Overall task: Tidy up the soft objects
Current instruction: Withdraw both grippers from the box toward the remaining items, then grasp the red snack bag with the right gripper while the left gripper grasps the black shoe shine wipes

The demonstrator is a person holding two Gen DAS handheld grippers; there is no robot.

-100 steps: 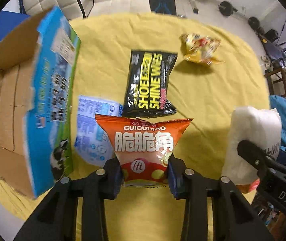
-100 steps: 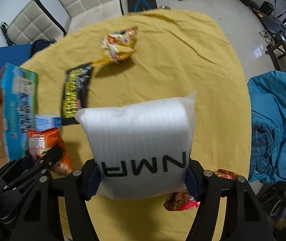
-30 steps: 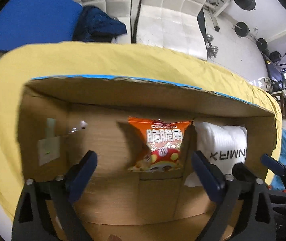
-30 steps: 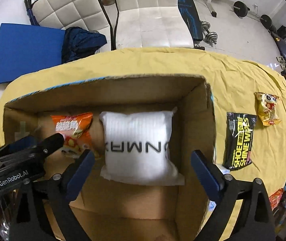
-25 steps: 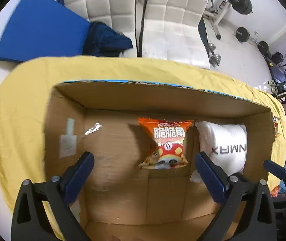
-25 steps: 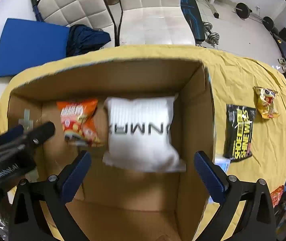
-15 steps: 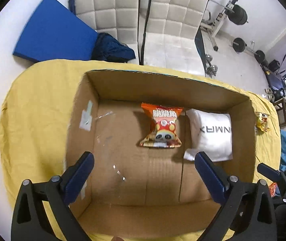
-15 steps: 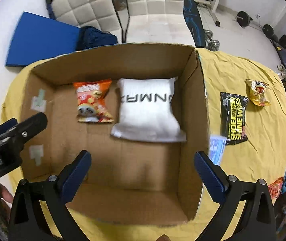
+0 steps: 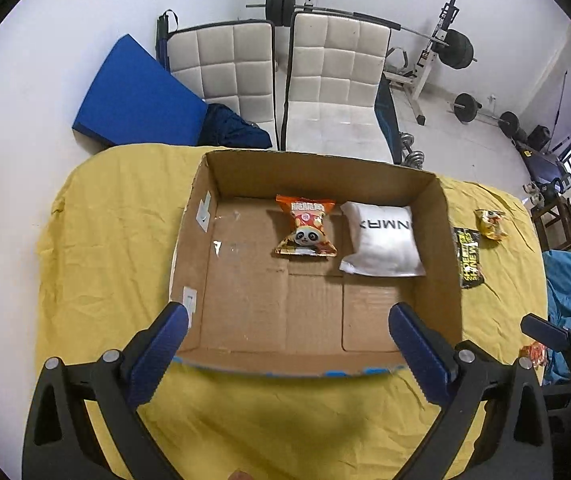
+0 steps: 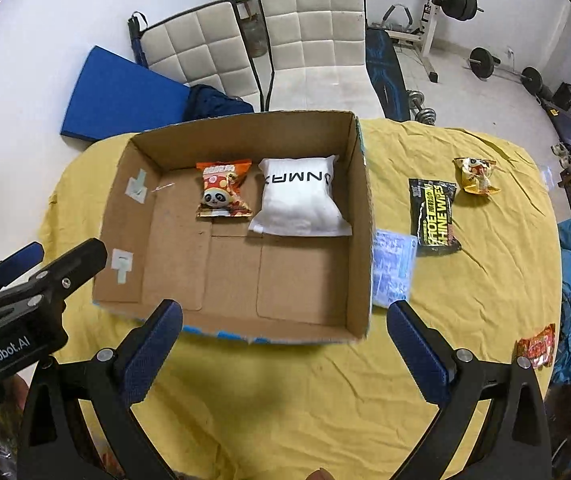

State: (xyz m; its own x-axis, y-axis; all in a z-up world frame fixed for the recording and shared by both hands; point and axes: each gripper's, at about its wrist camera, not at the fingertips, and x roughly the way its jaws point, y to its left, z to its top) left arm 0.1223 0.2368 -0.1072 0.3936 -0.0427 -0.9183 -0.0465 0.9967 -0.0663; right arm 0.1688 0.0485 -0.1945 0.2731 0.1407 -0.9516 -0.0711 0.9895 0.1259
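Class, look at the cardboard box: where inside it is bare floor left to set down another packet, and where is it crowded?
Free: the cardboard box floor's near half, and the far left corner beside the orange snack bag. Crowded: the far wall, where that bag and the white packet lie side by side.

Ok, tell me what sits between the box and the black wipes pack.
In the right wrist view, a pale blue packet lies on the yellow cloth between the box and the wipes pack, close against the box's wall.
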